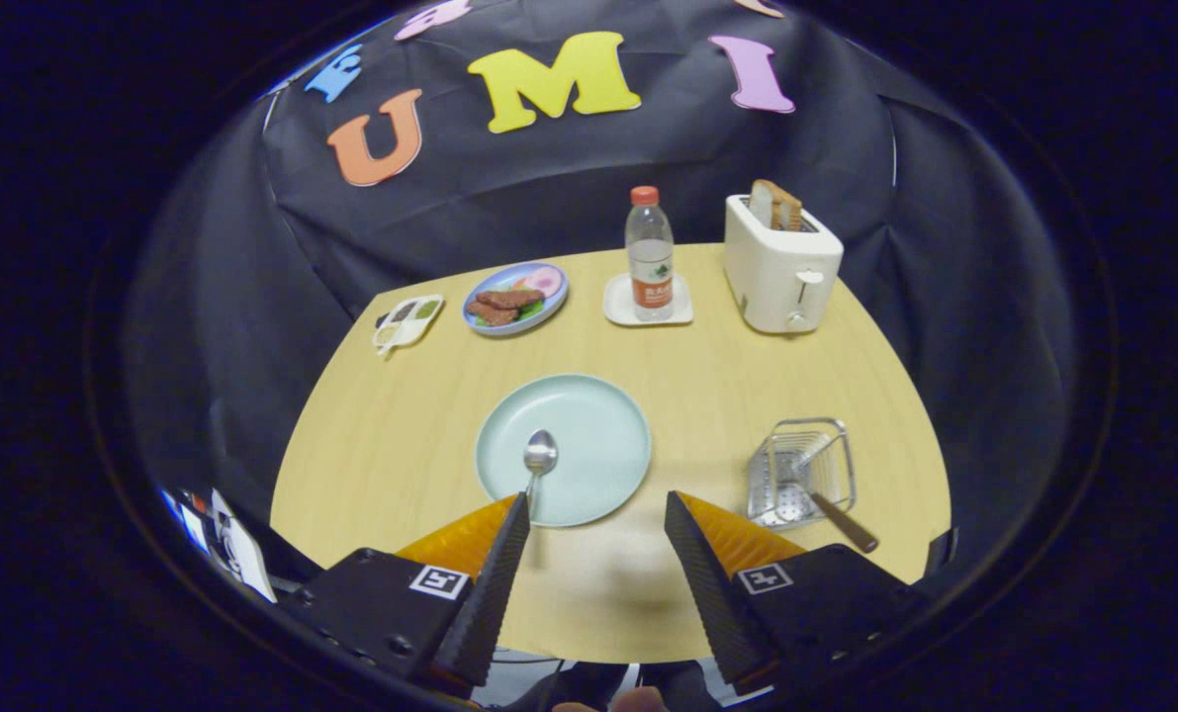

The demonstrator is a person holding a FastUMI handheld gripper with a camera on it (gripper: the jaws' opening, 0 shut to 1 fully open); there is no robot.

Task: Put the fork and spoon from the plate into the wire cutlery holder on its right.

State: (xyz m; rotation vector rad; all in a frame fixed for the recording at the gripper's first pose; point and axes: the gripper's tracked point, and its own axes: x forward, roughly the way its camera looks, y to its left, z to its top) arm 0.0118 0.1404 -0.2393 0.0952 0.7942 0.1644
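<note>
A pale green plate (598, 425) lies on the wooden table just beyond my fingers. A metal spoon (538, 457) rests on the plate's left part, bowl away from me, its handle running down behind my left fingertip (515, 519). To the right of the plate stands the wire cutlery holder (801, 472). A fork (826, 499) with a brown handle lies in it, the handle sticking out over the near rim. My gripper (596, 509) is open above the table's near side, with nothing between its fingers.
At the back of the table stand a white toaster (781, 267) with toast, a water bottle (650, 254) on a white coaster, a blue plate of food (515, 298) and a small divided dish (407, 321). Black cloth surrounds the table.
</note>
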